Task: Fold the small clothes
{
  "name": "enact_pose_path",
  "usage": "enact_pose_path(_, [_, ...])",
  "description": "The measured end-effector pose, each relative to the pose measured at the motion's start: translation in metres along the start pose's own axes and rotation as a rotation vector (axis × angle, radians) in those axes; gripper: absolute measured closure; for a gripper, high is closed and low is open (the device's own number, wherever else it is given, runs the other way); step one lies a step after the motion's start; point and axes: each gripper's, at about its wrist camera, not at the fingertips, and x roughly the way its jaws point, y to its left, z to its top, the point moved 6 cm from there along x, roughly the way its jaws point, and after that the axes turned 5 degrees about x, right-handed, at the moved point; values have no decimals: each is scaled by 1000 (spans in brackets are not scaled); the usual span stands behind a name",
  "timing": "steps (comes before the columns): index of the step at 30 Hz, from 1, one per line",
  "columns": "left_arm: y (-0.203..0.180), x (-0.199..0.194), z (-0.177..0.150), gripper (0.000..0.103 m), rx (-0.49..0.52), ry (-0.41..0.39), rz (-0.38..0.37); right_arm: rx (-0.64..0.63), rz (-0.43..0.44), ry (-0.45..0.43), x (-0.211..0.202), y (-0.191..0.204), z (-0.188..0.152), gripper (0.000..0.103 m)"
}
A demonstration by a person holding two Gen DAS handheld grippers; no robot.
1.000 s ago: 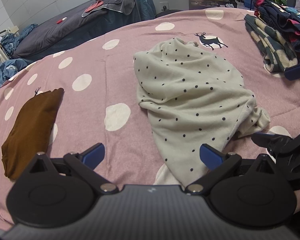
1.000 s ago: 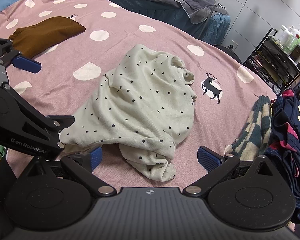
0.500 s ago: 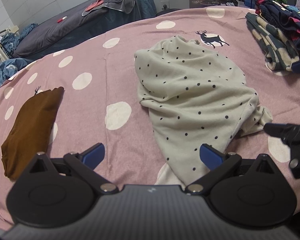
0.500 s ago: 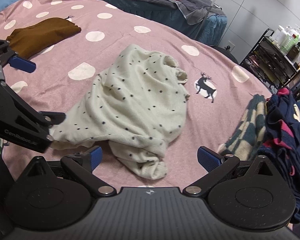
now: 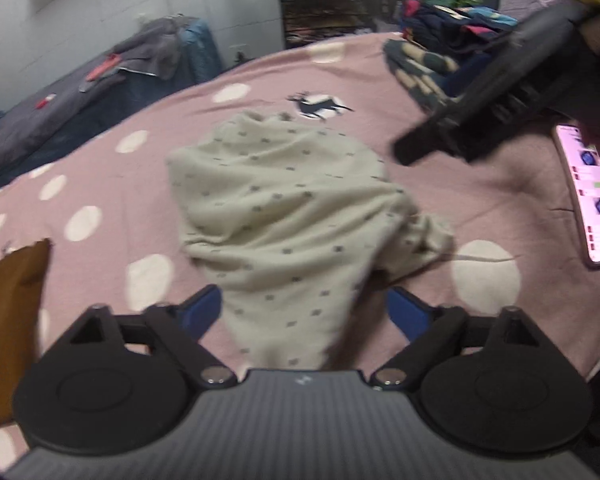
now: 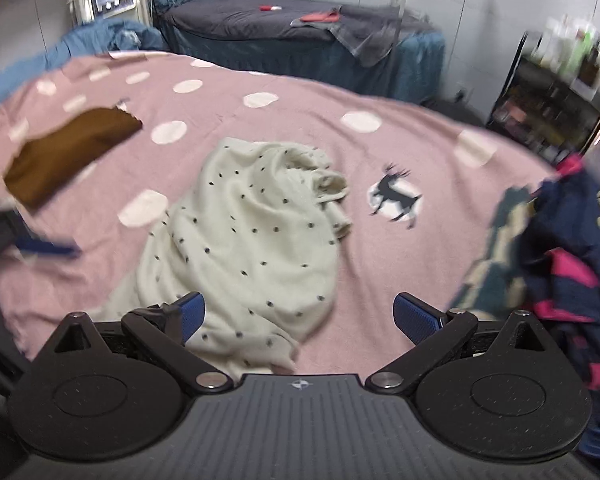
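No legible writing, dotted garment [image 5: 288, 216] crumpled on pink sheet [image 5: 480, 200], its near corner between closing left claw [image 5: 304, 308] pads, unpinched, right claw [image 6: 300, 316] released over garment, brown cloth [image 6: 68, 152] far left, phone [image 5: 592, 196] right, clothes pile [image 6: 560, 248] right.

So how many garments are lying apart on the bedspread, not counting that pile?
2. The crumpled cream polka-dot garment lies mid-bedspread, its near end between both claws' open fingers; the folded brown garment lies far left. The pile may hide others.

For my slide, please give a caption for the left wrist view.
Left gripper closing around the crumpled dotted cream garment on a pink bedspread.
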Motion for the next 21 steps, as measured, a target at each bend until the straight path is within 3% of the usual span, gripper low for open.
enact_pose_path(1, [-6, 6, 1, 30, 7, 5, -13, 23, 28, 16, 9, -3, 2, 0])
enact_pose_path(3, [-18, 19, 4, 35, 45, 6, -12, 49, 50, 37, 23, -9, 4, 0])
enact_pose_path(8, [-19, 55, 5, 83, 83, 50, 88, 126, 118, 80, 59, -21, 7, 0])
enact_pose_path(10, [-16, 58, 4, 91, 51, 44, 52, 173, 113, 89, 75, -27, 3, 0])
enact_pose_path(11, [-13, 56, 4, 93, 22, 30, 23, 204, 119, 106, 83, -30, 0, 5])
enact_pose_path(12, [-9, 53, 4, 95, -6, 16, 1, 243, 138, 119, 89, -33, -3, 45])
enact_pose_path(13, [-4, 51, 5, 97, -32, 2, -16, 282, 170, 124, 92, -34, -5, 70])
enact_pose_path(14, [2, 50, 6, 98, -56, -6, -31, 311, 214, 130, 93, -34, -8, 87])
enact_pose_path(17, [22, 37, 11, 99, -121, -38, -61, 256, 180, 94, 77, -24, 7, 92])
enact_pose_path(21, [58, -4, 23, 99, -164, -104, -17, 123, 208, -55, 25, 11, 70, 93])
